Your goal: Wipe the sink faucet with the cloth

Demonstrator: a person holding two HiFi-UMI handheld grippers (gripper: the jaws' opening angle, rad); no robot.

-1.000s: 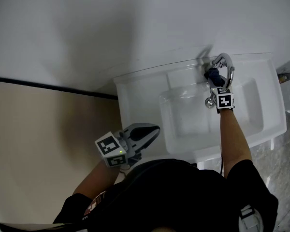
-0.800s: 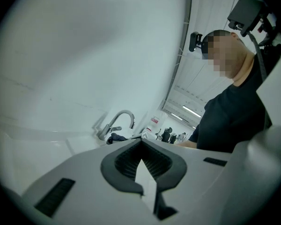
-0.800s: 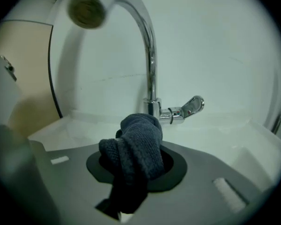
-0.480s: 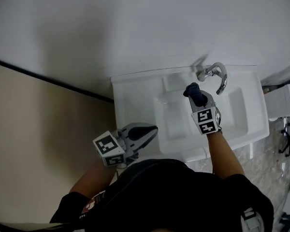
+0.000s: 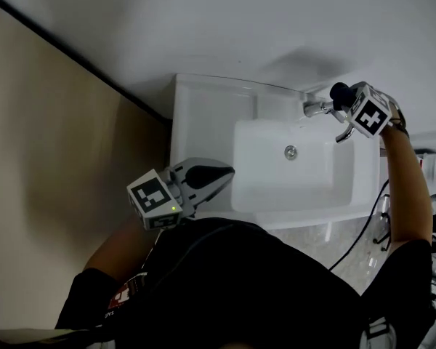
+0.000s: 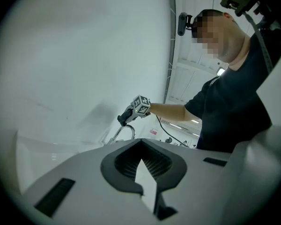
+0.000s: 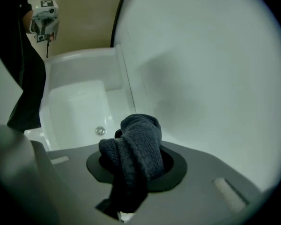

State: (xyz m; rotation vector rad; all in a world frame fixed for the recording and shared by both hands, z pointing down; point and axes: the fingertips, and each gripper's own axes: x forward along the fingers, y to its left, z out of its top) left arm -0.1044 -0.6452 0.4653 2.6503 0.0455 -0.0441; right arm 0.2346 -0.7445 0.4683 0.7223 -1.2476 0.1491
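Cloth (image 7: 136, 146): dark knit, bunched, clamped between the jaws of the right gripper (image 5: 351, 102); at the upper right of the head view.
Right gripper: clenched on the cloth, a wad sticking out past the tips, a tail hanging below.
Faucet (image 5: 317, 108): chrome, arched, on the back ledge of the sink, upper right of the head view; seen again as a thin loop at centre left of the left gripper view.
Contact: cloth right at the top of the faucet arch, next to its base; touching or just above, cannot tell from either view.
Left gripper (image 5: 216, 176): jaws together, nothing between them; at lower centre left of the head view, by the near left corner of the sink, well apart from the faucet.
Sink (image 5: 203, 115): white, basin bare but for the drain (image 5: 291, 151).
Done, by judgement: cloth picked up and carried to the faucet.
In hand, by judgement: wiping at the upper curve of the arch, either starting or under way.
Left, by judgement: spout tip, underside and base; no smear or shine difference visible to tell wiped metal from unwiped, so share done cannot be read.
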